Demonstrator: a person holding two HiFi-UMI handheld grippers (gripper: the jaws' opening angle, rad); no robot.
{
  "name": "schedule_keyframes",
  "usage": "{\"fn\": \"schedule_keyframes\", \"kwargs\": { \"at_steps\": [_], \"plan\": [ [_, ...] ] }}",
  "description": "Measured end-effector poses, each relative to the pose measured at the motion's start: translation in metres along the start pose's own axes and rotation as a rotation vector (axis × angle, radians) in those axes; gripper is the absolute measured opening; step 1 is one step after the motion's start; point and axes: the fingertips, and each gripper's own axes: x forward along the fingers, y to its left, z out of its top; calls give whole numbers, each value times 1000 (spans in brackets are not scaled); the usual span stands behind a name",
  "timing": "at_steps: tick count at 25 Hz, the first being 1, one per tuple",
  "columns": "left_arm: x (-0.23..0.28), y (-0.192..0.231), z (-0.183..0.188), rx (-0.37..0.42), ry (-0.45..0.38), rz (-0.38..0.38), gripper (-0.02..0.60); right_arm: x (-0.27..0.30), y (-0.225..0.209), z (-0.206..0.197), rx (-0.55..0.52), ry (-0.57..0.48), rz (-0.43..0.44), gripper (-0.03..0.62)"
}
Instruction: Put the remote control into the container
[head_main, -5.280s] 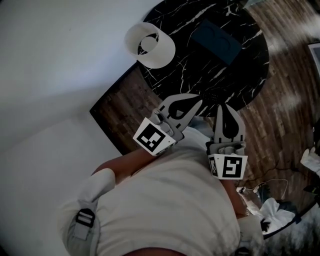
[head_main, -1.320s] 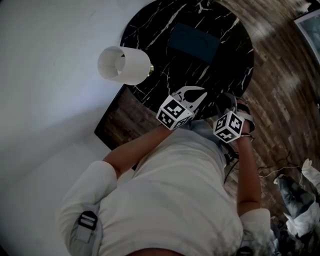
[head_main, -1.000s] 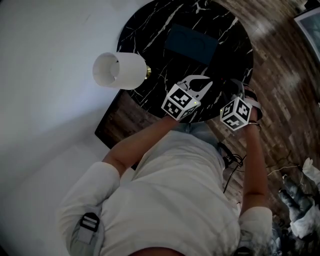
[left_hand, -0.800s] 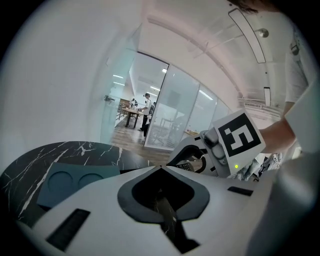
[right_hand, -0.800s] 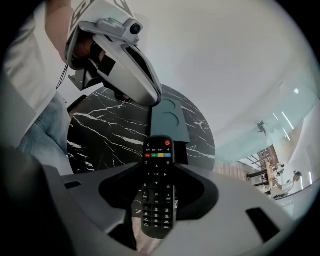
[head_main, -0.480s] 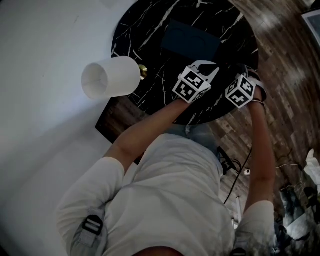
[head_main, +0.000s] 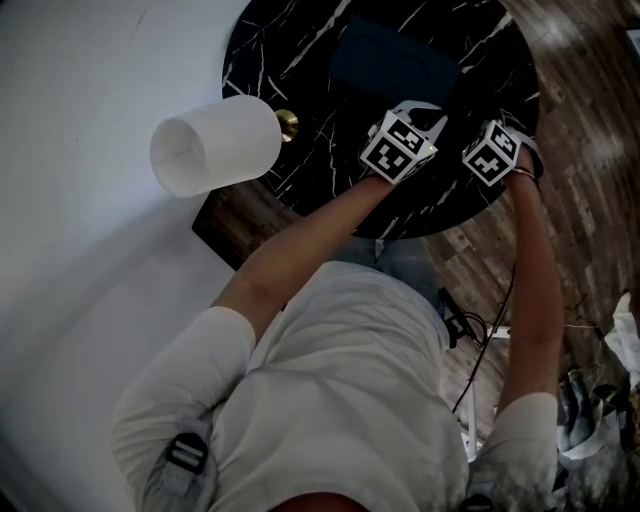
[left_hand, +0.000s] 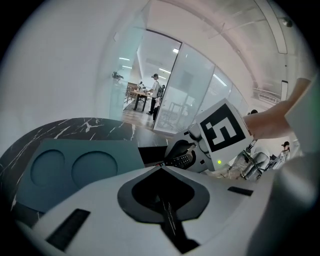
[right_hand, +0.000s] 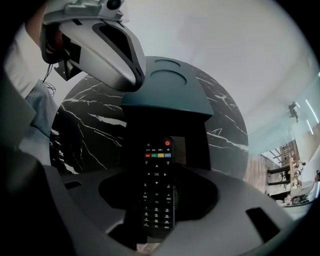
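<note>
**Fig. Right tongs over the remote: where the pick-up may fail**

My right tongs (right_hand: 159, 172) stand wide and empty, pointing steeply down. The remote (right_hand: 158, 186) lies flat on the surface (right_hand: 90, 130) between the jaws, buttons up, its top end toward the container (right_hand: 165, 95). My left tongs (left_hand: 161, 167) are closed on nothing and hang near the container.

Risks, as I judge them:

- (a) The remote is thin and the marble hard, so jaws closing too high would skate over its edges or flick it away.
- (b) A grip far from its middle would let it tilt and drop.
- (c) My left tongs sit close to the path to the container and could be struck.
- (d) The container looks shallow, so a tilted release could let the remote slide off.
</note>
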Motion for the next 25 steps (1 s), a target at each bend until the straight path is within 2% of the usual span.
{"fn": "schedule_keyframes", "kwargs": {
  "at_steps": [12, 16, 19, 21, 23, 25],
  "plan": [
    [-1, -6, -8, -19, 1, 4, 2, 16, 3, -6, -2, -11, 32, 199],
    [-11, -10, -7, -16, -7, 12, 0, 8, -4, -12, 14, -23, -21, 202],
    [-34, -21, -6, -12, -27, 16, 2, -19, 0, -13, 33, -52, -80, 202],
    [-51, -24, 6, -6, -76, 23, 2, -48, -6, -5, 60, -119, -143, 202],
    [-73, -31, 20, -5, -137, 23, 2, -87, -4, 14, 132, -249, -186, 202],
    [-103, -44, 30, -14, -199, 17, 2, -134, 18, 41, 252, -419, -148, 202]
  ]
}}
